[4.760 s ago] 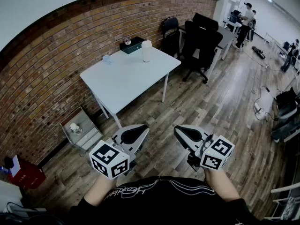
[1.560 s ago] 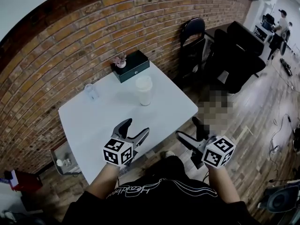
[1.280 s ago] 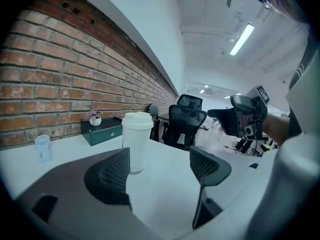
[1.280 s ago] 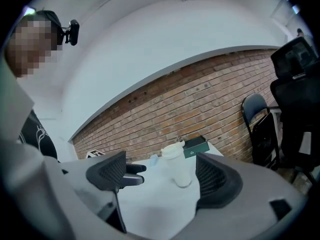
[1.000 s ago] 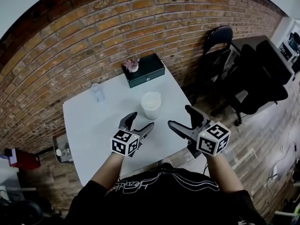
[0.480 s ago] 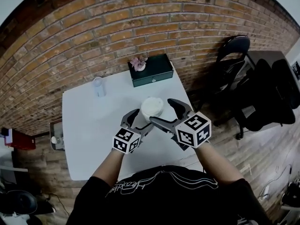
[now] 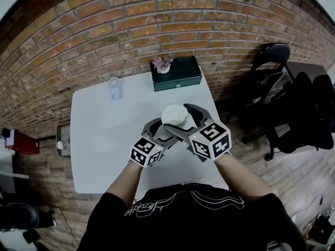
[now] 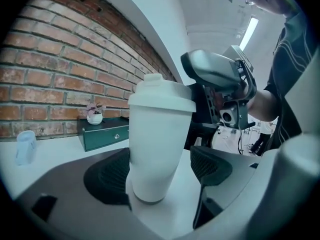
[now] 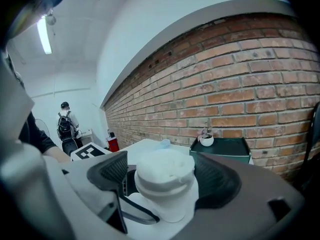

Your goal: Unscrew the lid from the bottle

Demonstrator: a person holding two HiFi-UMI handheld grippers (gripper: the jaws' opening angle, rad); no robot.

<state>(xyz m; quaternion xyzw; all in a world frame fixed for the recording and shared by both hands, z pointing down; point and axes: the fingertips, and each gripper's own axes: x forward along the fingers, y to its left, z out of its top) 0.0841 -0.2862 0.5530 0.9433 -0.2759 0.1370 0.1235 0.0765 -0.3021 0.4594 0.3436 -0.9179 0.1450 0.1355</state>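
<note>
A white bottle [image 7: 173, 116] with a white screw lid [image 9: 165, 176] stands upright near the right side of the white table [image 7: 99, 140]. My left gripper [image 7: 158, 128] reaches in low from the left. The bottle's body [image 8: 152, 149] stands between its jaws, against the left pad, with a gap to the right pad [image 8: 210, 164]. My right gripper [image 7: 183, 120] comes in at lid height from the right. Its jaws are closing with the lid between them, and a narrow gap shows beside the left pad [image 9: 107, 171].
A dark green box [image 7: 176, 75] with a small flower pot [image 7: 163, 65] sits at the table's far edge against the brick wall. A clear cup [image 7: 115, 88] stands at the far left. Black chairs [image 7: 272, 67] stand right of the table, and a red crate [image 7: 21, 141] lies on the floor at left.
The person has come up to the table. Both grippers moved forward to the bottle; the left now straddles its body and the right has swung left around the lid.
</note>
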